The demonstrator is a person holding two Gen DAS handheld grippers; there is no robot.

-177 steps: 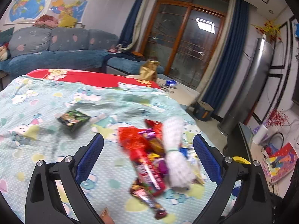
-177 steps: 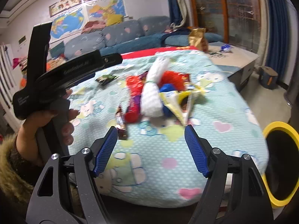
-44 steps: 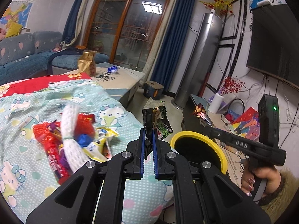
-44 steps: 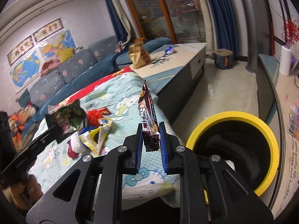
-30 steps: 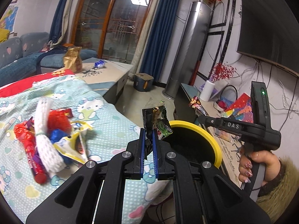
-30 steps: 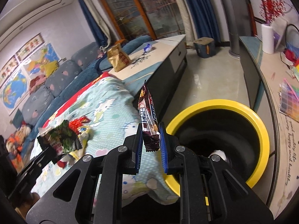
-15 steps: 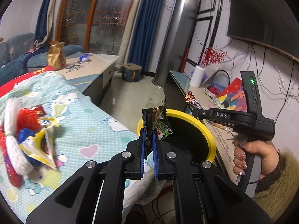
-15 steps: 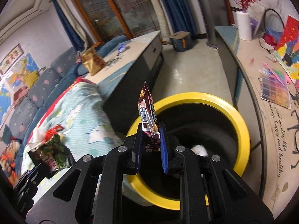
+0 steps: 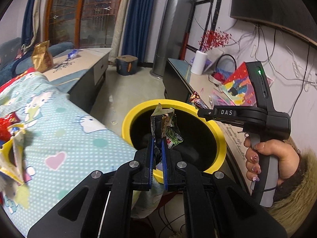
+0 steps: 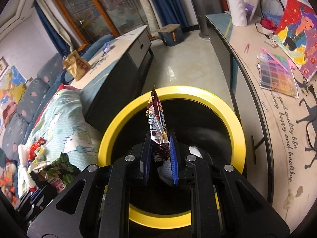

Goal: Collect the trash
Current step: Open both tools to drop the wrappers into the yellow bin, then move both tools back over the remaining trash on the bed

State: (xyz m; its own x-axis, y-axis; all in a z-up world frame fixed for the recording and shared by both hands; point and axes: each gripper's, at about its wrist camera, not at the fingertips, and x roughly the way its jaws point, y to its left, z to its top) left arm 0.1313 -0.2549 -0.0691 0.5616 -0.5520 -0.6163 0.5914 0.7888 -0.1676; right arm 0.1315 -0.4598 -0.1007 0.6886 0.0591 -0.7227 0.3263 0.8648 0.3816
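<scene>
Yellow bin [image 10: 235, 123] now below; both hand-held grippers, left [image 9: 158, 154] pinching green wrapper [image 9: 168, 129], right [image 10: 160, 154] candy wrapper [image 10: 156, 119].

The bin [image 10: 236, 123] has its near rim, at 6 o'clock, hidden behind the right gripper [image 10: 160, 154]. Something white [image 10: 195, 151] deep inside is too dim to name. At 9 o'clock in the left view, the trash pile [image 9: 10, 136] is blurred and cut by the edge.
</scene>
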